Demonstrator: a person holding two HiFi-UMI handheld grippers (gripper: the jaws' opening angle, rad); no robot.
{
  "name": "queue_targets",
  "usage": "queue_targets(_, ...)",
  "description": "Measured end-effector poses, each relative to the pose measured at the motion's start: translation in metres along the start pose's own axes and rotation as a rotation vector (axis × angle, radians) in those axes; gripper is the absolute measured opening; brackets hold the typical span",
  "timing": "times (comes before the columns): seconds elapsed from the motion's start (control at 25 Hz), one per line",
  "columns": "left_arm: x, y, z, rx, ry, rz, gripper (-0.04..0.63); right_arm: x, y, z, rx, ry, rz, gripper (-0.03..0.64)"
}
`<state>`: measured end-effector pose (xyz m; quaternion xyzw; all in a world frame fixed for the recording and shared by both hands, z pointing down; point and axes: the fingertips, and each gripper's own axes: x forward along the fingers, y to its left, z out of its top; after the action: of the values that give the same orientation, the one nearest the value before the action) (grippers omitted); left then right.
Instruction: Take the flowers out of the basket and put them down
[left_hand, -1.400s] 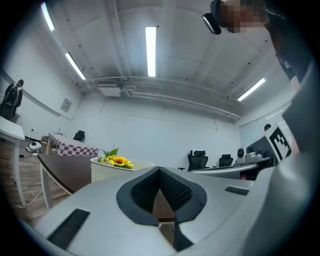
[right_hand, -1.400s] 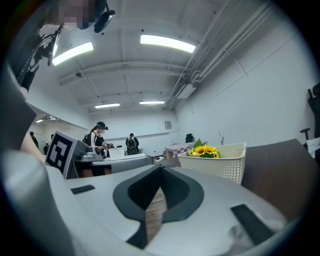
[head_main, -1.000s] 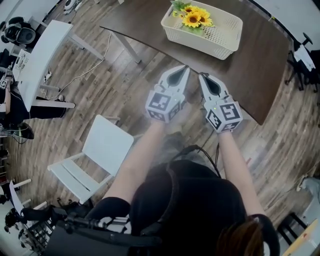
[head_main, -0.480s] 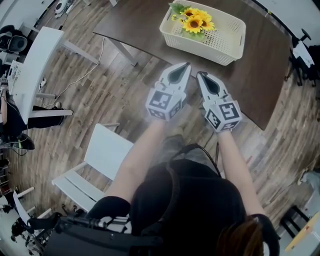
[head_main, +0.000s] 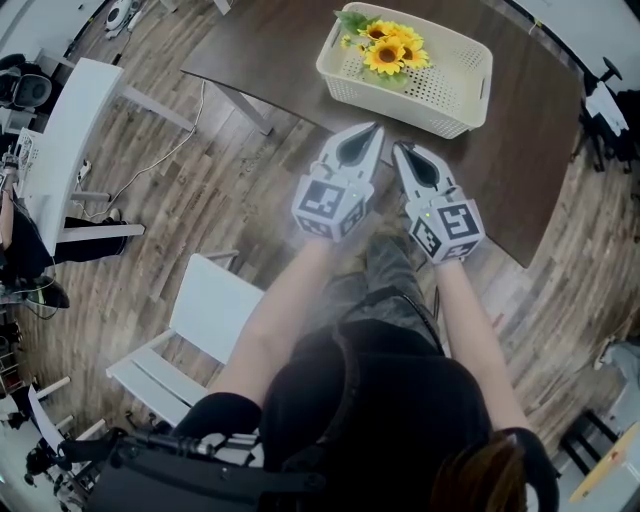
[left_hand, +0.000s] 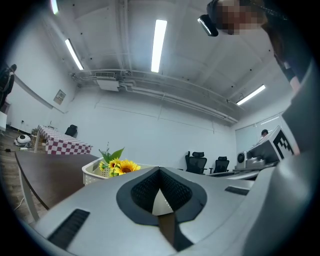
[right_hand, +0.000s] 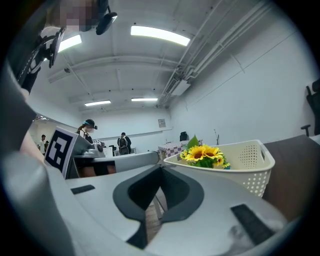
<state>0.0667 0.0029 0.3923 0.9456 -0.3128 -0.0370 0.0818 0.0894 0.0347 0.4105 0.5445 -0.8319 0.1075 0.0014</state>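
Observation:
Yellow sunflowers (head_main: 386, 45) with green leaves lie in the left end of a cream perforated basket (head_main: 452, 92) on a dark brown table (head_main: 520, 150). Both grippers are held side by side in front of the table's near edge, short of the basket. My left gripper (head_main: 374, 130) is shut with nothing in it, and so is my right gripper (head_main: 400, 150). The sunflowers (left_hand: 118, 167) show over the left gripper's closed jaws in the left gripper view. In the right gripper view the basket (right_hand: 247, 161) and sunflowers (right_hand: 204, 154) sit ahead to the right.
A white chair (head_main: 190, 320) stands on the wood floor at my left. A white desk (head_main: 70, 120) with cables is further left. Black office chairs (head_main: 605, 110) stand past the table's right end. People (right_hand: 88, 131) stand in the distance.
The table and basket have come nearer to both grippers as I moved toward them. Both grippers stay shut and side by side.

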Motion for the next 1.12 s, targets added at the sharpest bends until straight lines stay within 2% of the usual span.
queue_targets(0.56, 0.049, 0.019, 0.002, 0.009, 0.003, 0.006, 0.012, 0.038, -0.033, 0.015, -0.018, 0.013, 0.058, 0.001)
queue_targets(1.12, 0.072, 0.033, 0.009, 0.022, -0.01, 0.023, 0.012, 0.059, -0.049, 0.03, -0.015, 0.004, 0.094, 0.002)
